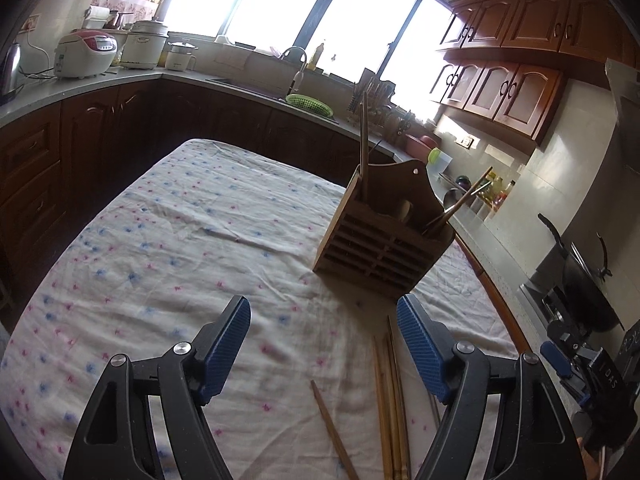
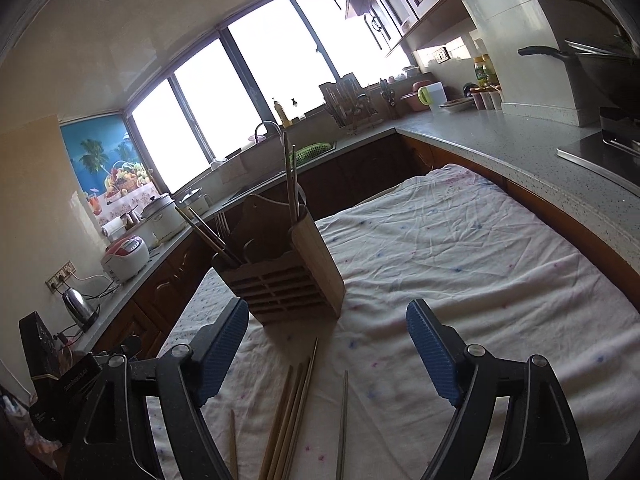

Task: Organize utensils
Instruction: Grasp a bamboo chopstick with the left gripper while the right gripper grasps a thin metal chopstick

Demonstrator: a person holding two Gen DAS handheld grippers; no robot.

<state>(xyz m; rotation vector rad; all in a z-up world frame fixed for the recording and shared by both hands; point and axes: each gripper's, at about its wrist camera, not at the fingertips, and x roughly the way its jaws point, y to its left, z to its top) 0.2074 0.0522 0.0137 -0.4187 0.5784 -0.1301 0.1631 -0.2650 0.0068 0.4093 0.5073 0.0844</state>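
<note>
A wooden slatted utensil holder [image 1: 384,236] stands on the cloth-covered table [image 1: 160,240], with a few chopsticks upright in its compartments. It also shows in the right wrist view [image 2: 288,276]. Several loose wooden chopsticks [image 1: 390,400] lie on the cloth in front of it, with one separate chopstick [image 1: 334,432] to their left. In the right wrist view the bundle [image 2: 292,412] lies between the fingers, with a metal chopstick [image 2: 343,424] beside it. My left gripper [image 1: 324,344] is open and empty above the cloth. My right gripper [image 2: 326,352] is open and empty, just before the holder.
Kitchen counters [image 2: 500,136] wrap around the table, with rice cookers [image 1: 86,54], a sink with a green basket [image 1: 310,104], a dish rack [image 2: 348,104] and a stove with a wok [image 1: 588,280]. The right gripper [image 1: 576,364] shows at the left view's right edge.
</note>
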